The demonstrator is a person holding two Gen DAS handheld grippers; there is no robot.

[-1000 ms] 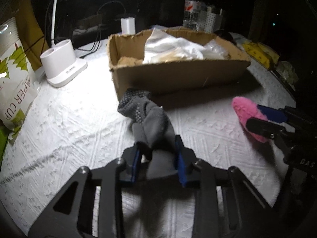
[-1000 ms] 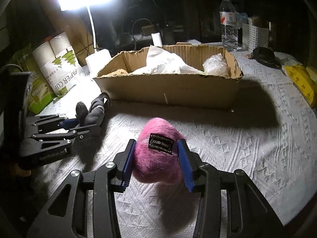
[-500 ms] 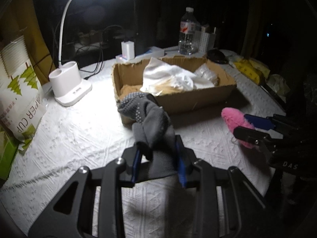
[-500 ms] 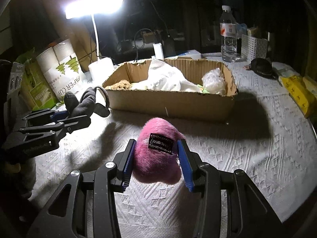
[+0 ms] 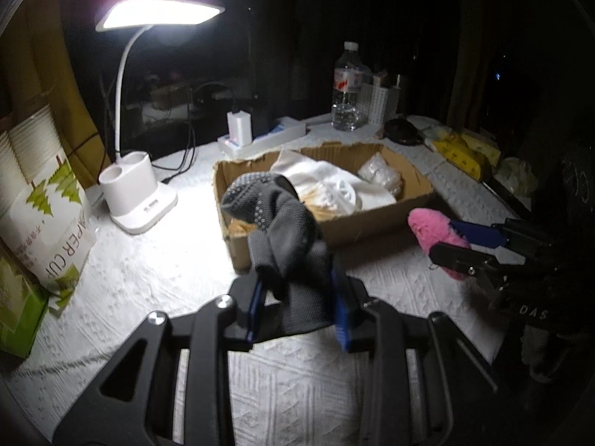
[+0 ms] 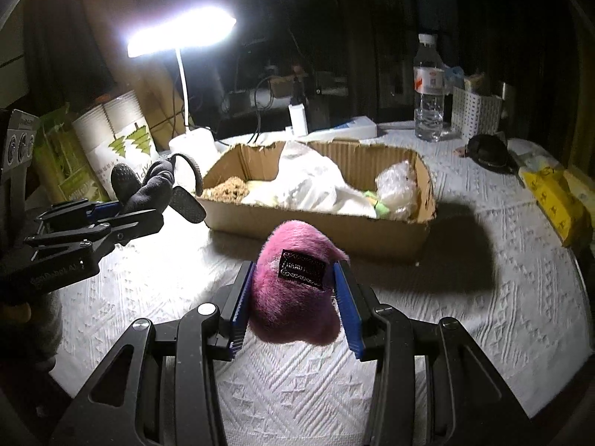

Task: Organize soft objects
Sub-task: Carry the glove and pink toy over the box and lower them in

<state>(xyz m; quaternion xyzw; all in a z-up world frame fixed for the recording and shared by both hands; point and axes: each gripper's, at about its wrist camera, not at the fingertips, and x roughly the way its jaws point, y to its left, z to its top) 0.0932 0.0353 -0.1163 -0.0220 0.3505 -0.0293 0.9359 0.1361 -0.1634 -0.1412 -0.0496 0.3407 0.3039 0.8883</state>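
My left gripper (image 5: 297, 297) is shut on a grey dotted sock (image 5: 286, 230) and holds it in the air in front of the cardboard box (image 5: 372, 226). My right gripper (image 6: 295, 304) is shut on a pink fluffy toy (image 6: 297, 293) with a black label, held above the white cloth in front of the box (image 6: 334, 228). The box holds white cloth, a brown plush and a plastic-wrapped item. The left gripper with the sock (image 6: 148, 186) shows at the left of the right wrist view. The pink toy (image 5: 435, 234) shows at the right of the left wrist view.
A lit white desk lamp (image 5: 137, 197) stands left of the box. A paper cup pack (image 5: 41, 208) and green box are at the far left. A water bottle (image 6: 429, 89), white basket (image 6: 476, 115), black object and yellow packets (image 6: 554, 197) lie behind and right.
Both grippers have risen with their objects. The sock and pink toy now hang higher above the cloth, and the box sits lower and farther in both views.
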